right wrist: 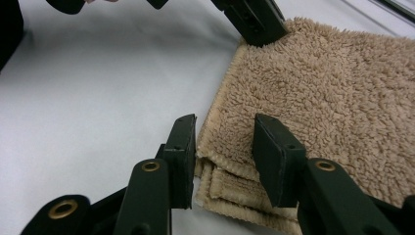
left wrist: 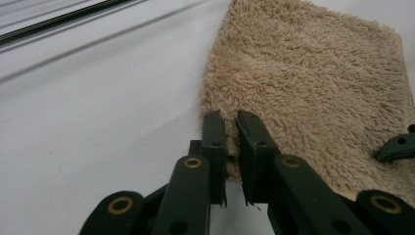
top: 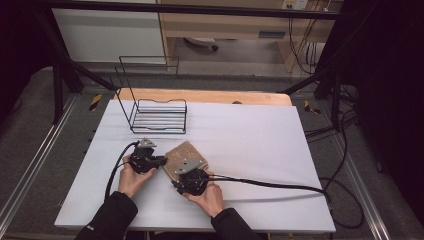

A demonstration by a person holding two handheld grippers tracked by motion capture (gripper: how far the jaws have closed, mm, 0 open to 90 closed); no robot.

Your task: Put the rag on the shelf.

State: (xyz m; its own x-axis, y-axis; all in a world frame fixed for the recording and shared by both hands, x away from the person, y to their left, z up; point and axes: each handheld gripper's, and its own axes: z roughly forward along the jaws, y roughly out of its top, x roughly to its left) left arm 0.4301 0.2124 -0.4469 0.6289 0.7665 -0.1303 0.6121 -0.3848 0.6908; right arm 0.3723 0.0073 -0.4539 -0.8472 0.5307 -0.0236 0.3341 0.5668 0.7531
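Note:
A folded tan towel lies flat on the white table, in front of the person. My left gripper is at the towel's left corner, its jaws shut on a thin bit of the towel edge. My right gripper stands open at the near corner of the towel, one jaw on each side of the stacked folded layers. In the high view the left gripper touches the towel's left side and the right gripper covers its near end. A hand holds each one.
A black wire rack stands at the back left of the table. A black cable trails from the right gripper across the table to the right edge. A wooden strip runs along the far edge.

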